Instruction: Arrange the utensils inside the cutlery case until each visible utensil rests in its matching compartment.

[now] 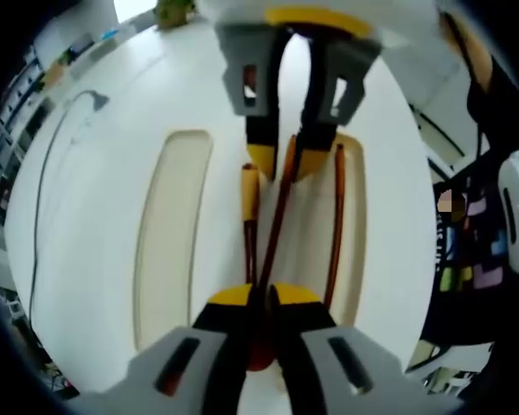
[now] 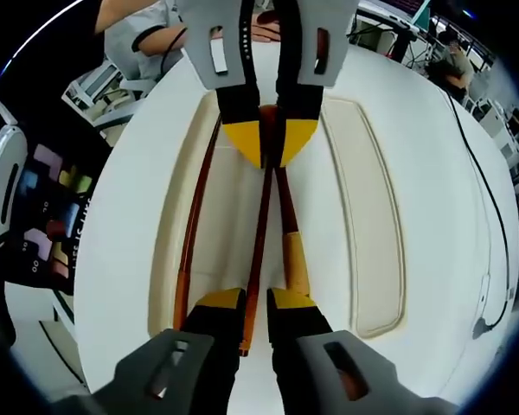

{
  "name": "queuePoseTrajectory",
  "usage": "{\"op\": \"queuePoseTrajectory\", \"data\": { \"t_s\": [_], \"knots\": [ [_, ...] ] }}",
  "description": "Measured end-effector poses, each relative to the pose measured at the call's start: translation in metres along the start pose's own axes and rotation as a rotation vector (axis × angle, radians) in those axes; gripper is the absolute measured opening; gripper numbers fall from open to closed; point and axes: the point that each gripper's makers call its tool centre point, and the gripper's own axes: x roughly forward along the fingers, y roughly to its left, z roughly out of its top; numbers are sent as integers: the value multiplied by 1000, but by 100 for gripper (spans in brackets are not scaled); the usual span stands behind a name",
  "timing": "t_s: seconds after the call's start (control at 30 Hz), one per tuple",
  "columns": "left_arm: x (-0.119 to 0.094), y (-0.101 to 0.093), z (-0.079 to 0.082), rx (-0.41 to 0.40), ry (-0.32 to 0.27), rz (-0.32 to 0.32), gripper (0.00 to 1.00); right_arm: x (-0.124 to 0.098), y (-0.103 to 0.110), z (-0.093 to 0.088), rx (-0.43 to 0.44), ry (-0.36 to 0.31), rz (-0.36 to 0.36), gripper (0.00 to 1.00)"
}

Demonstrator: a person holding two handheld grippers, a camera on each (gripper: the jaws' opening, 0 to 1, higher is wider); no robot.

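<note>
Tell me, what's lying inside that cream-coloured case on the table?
Inside the cutlery case lie long brown utensils, one pinched by both grippers. Their ends are covered by the jaws. The lid alongside holds nothing.

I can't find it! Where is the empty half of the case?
In the left gripper view the empty half lies left of the utensils; in the right gripper view it is on their right.

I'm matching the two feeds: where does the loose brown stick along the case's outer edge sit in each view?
Left gripper view: the loose brown stick runs right of centre, to the right of the held stick.
Right gripper view: it runs left of centre, along the case's rim.
Shared landmark: the second cream tray, on the opposite side of the picture in each view.
</note>
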Motion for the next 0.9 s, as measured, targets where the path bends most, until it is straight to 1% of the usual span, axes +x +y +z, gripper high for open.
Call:
{"op": "queuePoseTrajectory", "data": {
  "t_s": [0.07,0.13,0.17,0.3,0.43,0.53,0.6,0.7,0.8,0.9],
  "knots": [
    [0,0,0,3,1,0,7,-1,0,-1,-8,4,-2,8],
    [0,0,0,5,-3,0,7,-1,-1,-2,-50,-2,-10,5],
    [0,1,1,22,-8,4,7,-2,-1,-3,-45,-6,-8,5],
    [1,2,2,48,-13,6,6,-4,0,-3,-31,-25,-8,5],
    [1,6,0,77,11,18,5,-5,1,-5,-44,-25,-7,5],
    [3,10,-2,105,34,42,1,-5,2,-6,-53,-21,-7,5],
    [2,10,-2,127,43,43,1,-5,2,-9,-59,-19,-6,5],
    [3,12,-1,129,41,47,1,-5,3,-11,-53,-26,-6,5],
    [2,15,-2,166,52,66,1,-5,3,-12,-56,-28,-3,5],
    [2,16,-3,177,55,63,1,-5,5,-14,-52,-30,0,4]
  ]
}}
